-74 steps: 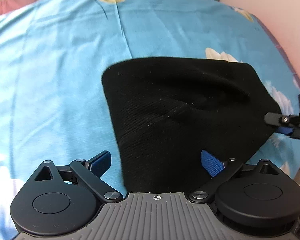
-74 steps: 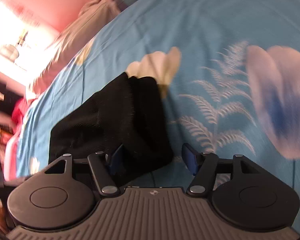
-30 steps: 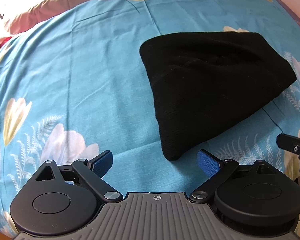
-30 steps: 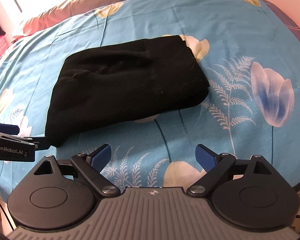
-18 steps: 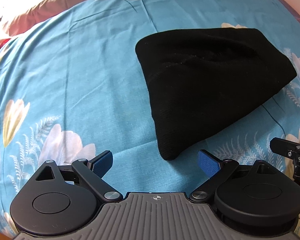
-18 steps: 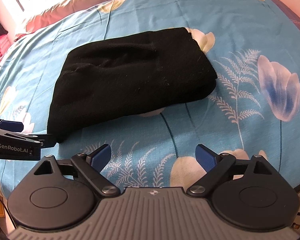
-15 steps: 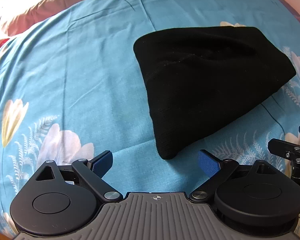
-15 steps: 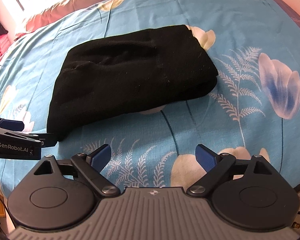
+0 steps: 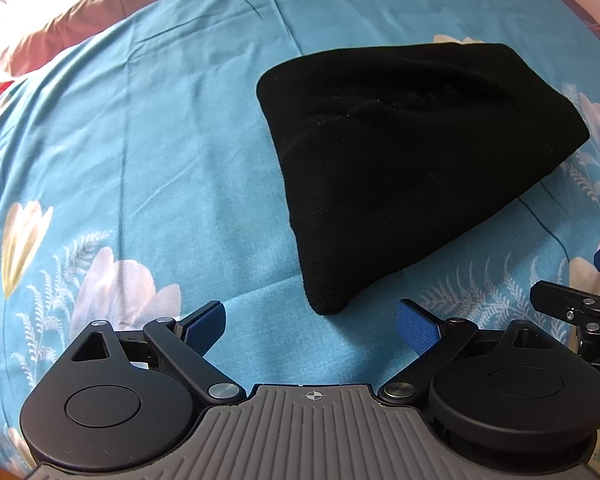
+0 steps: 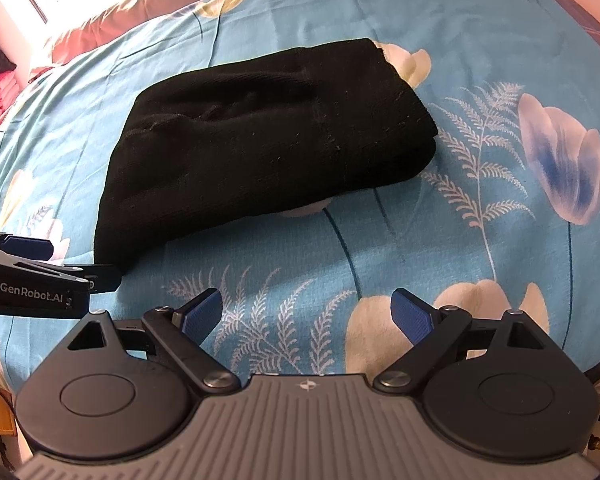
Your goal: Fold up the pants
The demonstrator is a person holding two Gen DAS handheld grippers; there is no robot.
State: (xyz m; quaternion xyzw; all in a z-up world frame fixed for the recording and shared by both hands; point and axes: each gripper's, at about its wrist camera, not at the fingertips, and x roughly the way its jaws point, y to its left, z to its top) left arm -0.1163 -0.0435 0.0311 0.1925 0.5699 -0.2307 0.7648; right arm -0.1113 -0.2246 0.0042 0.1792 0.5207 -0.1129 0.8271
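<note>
Left gripper (image 9: 310,322) jaws wide apart, holding nothing, clear of cloth. Right gripper (image 10: 307,312) likewise wide and empty. Folded black pants (image 9: 412,160) lie on the blue flowered bedsheet (image 9: 140,160), just ahead of both grippers, untouched.

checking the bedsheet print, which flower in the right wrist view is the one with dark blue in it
The tulip at the right edge, on the blue floral bedsheet: pale lilac petals with a dark blue centre. The other flowers there are cream or white, including the one peeking from behind the folded black pants.
</note>
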